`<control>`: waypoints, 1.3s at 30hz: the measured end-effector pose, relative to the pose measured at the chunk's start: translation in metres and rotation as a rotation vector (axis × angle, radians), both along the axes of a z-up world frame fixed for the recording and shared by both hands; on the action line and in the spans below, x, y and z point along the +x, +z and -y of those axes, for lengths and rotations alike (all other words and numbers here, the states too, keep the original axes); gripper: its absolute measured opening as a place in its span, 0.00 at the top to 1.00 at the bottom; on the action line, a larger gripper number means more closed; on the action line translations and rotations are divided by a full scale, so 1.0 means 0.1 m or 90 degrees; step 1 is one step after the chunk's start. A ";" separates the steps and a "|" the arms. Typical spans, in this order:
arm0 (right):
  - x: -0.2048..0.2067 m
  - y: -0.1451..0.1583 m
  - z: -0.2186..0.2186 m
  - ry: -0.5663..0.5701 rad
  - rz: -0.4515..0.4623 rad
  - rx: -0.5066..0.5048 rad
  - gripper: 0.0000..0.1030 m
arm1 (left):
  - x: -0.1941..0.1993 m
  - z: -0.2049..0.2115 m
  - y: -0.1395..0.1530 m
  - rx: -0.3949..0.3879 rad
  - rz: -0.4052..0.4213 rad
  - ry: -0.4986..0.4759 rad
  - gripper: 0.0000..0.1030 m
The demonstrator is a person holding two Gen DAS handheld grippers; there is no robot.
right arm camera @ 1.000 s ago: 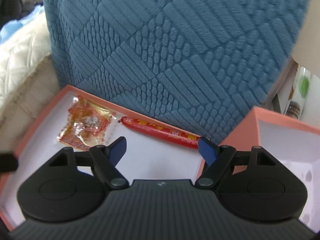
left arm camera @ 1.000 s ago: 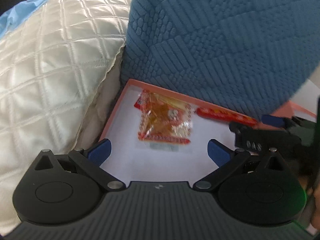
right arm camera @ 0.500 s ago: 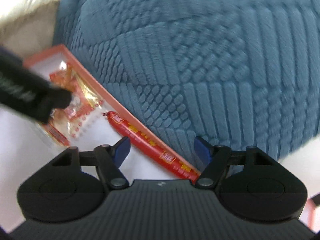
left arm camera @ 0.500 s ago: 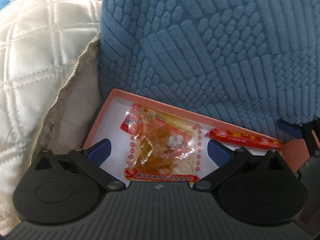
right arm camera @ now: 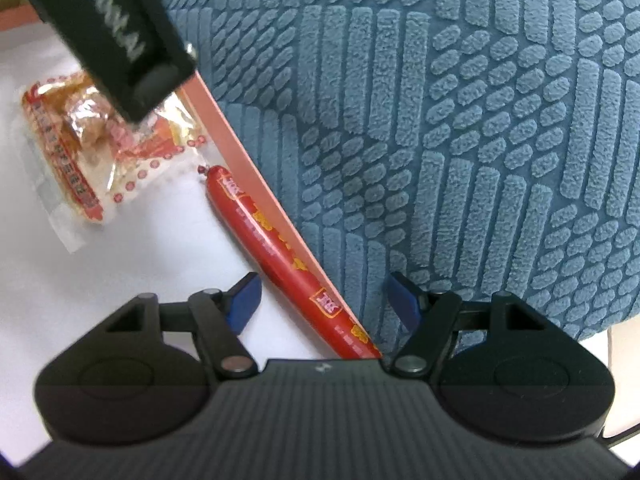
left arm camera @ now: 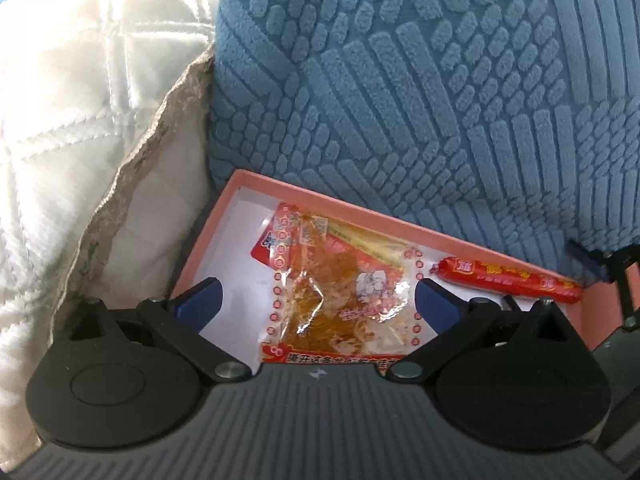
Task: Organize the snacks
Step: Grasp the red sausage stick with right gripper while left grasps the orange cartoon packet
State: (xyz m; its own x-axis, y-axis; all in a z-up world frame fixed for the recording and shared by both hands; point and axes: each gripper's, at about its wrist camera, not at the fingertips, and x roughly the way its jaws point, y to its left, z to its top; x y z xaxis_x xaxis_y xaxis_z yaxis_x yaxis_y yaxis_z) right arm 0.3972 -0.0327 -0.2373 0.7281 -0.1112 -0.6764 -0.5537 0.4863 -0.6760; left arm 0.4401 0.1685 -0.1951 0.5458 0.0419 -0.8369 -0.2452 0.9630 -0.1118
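- Sausage stick, red-wrapped, lay inside the pink-rimmed box tight against its far wall, with the blue textured cushion pressing just behind that wall.
- Its long axis ran diagonally in the right wrist view, from upper left down to lower right, and its near end passed between the blue pads of the right gripper, nearer the left pad than the right.
- The right gripper was unclenched, no pad touching the wrapper; its jaws had just been closing, with the sausage between them (the far pad appeared to sit over the cushion side of the wall, which could foul a pinch).
- The left gripper stood wide apart over the clear snack packet, which lay flat on the white floor of the box, just beside the sausage's other end; neither pad touched it.
- The right hand was judged the nearer one for the sausage, the left for the packet.
- Against the earlier frames, both grippers had dropped closer to the box, the right one had rolled so that the sausage now ran between its fingers, and the left gripper's black body had come into the right view's upper left.
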 end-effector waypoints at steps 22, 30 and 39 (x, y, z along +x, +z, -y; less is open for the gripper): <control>-0.32 -0.28 0.02 0.043 -0.012 -0.027 0.70 | 0.03 -0.03 -0.21 -0.030 0.003 0.008 0.00; -0.33 0.02 0.15 -0.006 -0.062 0.091 0.76 | 0.04 -0.13 -0.24 -0.059 0.009 0.014 0.00; -0.02 0.26 0.45 -0.162 -0.219 0.344 0.77 | 0.09 -0.10 -0.34 -0.058 0.016 0.015 0.01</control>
